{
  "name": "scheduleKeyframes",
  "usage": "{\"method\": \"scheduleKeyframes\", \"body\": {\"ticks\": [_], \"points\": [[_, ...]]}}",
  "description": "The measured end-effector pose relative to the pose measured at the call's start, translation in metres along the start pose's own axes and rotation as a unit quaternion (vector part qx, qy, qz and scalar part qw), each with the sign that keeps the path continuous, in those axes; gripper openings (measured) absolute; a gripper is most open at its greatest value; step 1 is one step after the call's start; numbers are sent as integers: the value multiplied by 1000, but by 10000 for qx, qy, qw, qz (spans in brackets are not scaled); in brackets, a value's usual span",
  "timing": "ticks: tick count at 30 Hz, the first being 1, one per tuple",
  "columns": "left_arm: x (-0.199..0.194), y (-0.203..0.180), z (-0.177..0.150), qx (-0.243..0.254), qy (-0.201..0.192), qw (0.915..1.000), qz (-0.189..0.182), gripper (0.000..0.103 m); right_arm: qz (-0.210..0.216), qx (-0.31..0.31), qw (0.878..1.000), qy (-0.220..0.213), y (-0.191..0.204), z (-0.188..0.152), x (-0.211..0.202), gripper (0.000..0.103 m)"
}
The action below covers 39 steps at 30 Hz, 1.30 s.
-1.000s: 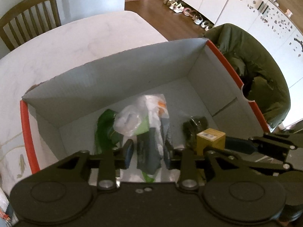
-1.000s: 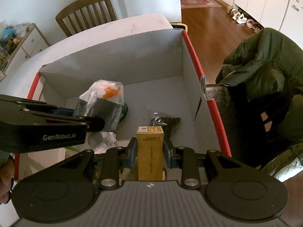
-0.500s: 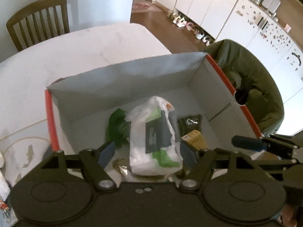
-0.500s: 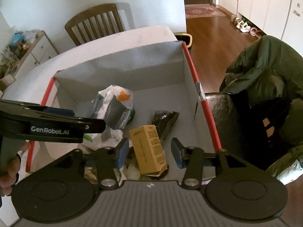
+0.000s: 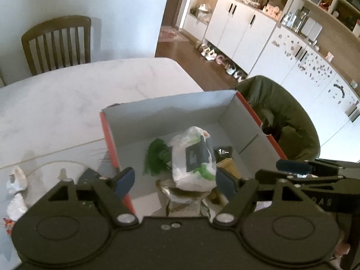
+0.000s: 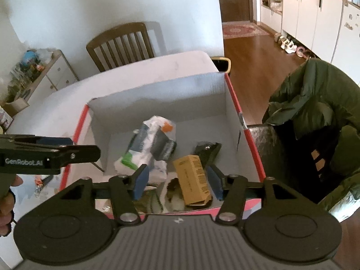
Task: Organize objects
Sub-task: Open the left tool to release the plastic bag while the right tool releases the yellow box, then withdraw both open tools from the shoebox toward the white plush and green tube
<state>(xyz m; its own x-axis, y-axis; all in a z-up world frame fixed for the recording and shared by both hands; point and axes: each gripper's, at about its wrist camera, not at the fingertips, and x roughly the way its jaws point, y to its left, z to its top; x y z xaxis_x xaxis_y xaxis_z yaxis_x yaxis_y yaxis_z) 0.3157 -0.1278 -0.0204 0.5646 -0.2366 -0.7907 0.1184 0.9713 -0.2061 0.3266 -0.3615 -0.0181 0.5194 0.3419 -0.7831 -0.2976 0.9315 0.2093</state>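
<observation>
Box (image 6: 234, 103), red-rimmed, on white worktop (image 5: 67, 103): holds white bag (image 6: 144, 153) at centre, yellow carton (image 6: 193, 180) lying near right, dark packet (image 6: 205, 149) beyond it, green packet (image 5: 156, 155) left. Left hand-held gripper (image 5: 173, 180): spread, empty, above box. Right hand-held gripper (image 6: 177, 182): spread, empty, above carton. Green coat (image 6: 315, 103) on chair, right.

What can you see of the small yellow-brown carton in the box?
The small yellow-brown carton is a narrow cardboard pack with dark print too blurred to read. It lies tilted inside the box, near the front wall, leaning on other packets beside a dark pouch. The open right gripper hangs above, apparently not touching it.
</observation>
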Motion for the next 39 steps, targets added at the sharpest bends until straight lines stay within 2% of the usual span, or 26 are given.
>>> {"method": "scheduleKeyframes", "body": {"ticks": [11,17,21,28,33,39], "points": [[-62,50,-25,-28,-505,9987,59,94,59,10,9995,-308,47,-15,-30,68],[-89,91,-43,43,-753,9966,317,102,159,-114,9988,-443,88,-25,-34,78],[-101,120,-53,95,-849,9953,452,103,285,-158,9984,-468,117,-29,-31,84],[-105,177,-70,-99,-790,9944,700,103,318,-271,9984,-373,167,-38,-15,84],[-92,225,-82,-517,-531,9931,905,103,299,-392,9986,-168,201,-49,1,84],[-74,261,-102,-849,-335,9907,1009,103,218,-423,9988,105,232,-62,24,84]]}}
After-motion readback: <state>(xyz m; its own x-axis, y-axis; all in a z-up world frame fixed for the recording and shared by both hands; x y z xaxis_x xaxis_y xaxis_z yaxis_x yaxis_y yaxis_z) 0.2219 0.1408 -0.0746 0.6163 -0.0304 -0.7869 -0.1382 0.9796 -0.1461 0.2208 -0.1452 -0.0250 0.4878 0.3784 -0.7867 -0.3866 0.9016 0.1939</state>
